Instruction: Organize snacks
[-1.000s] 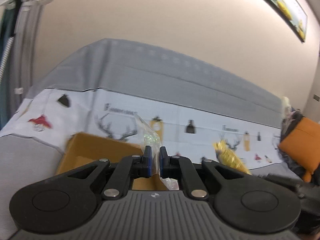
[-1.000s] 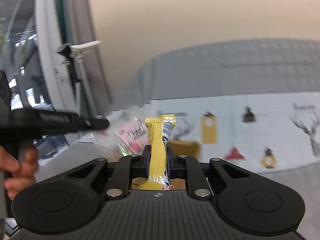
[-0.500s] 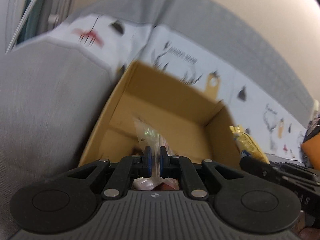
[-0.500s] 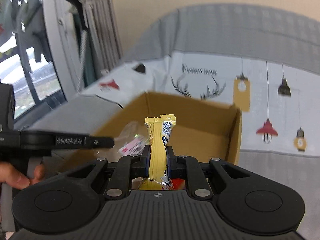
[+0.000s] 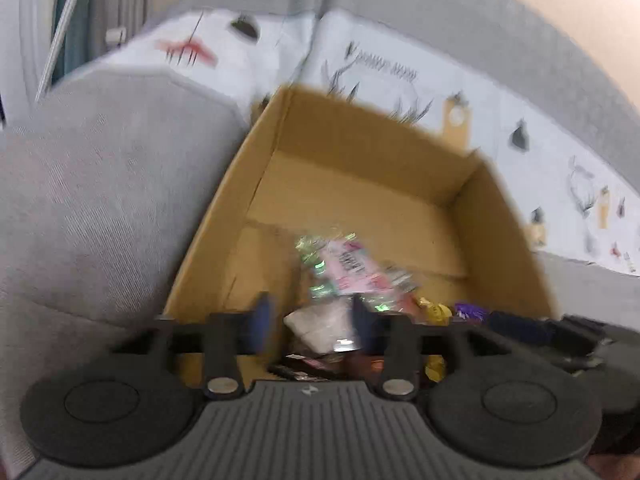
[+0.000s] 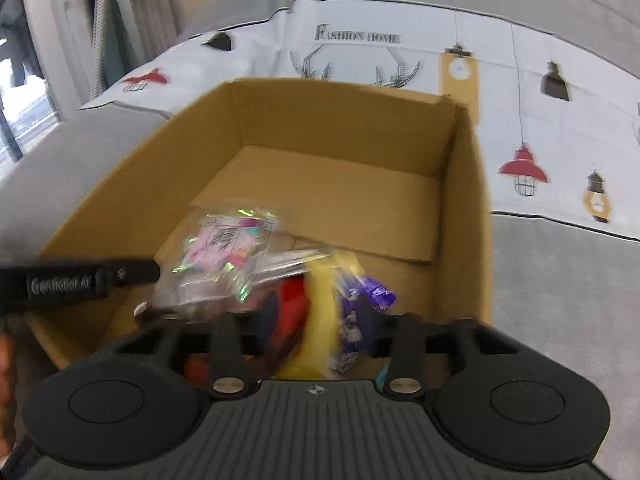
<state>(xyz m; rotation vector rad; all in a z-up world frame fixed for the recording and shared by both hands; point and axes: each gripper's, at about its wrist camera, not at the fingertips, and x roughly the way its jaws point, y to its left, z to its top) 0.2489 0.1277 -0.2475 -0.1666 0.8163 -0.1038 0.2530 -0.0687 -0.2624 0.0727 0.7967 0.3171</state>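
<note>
Your cardboard box (image 6: 464,208) sits open-topped on the grey sofa (image 5: 100,208), right against the white printed cloth (image 6: 532,120) that drapes the backrest behind it. The far half of the box floor is bare brown card; the snacks are heaped at the near end, under both of your tools.

On top of the heap lies a clear packet with a pink label (image 6: 228,248) and shiny green flecks at its seams; its print is too blurred to read. Beside it in the right wrist view are a yellow snack packet (image 6: 320,320), something red (image 6: 290,308) and a purple-and-white wrapper (image 6: 366,300). In the left wrist view you also see a whitish packet (image 5: 320,324), a small gold-wrapped sweet (image 5: 434,310) and dark wrappers below, none of them legible.

Your left tool (image 5: 310,326) has just been opening: its blue pads (image 5: 260,320) stand wide apart over the heap and press on nothing. Your right tool (image 6: 312,336) has just been opening too; the yellow packet lies blurred between its parted jaws, and nothing there looks pinched.

The cloth reads "FASHION HOME" above drawn antlers, with red and black lamps and a yellow tag. The black arm (image 6: 80,280) of your left tool, crossing the right wrist view, carries white lettering that is smeared.
</note>
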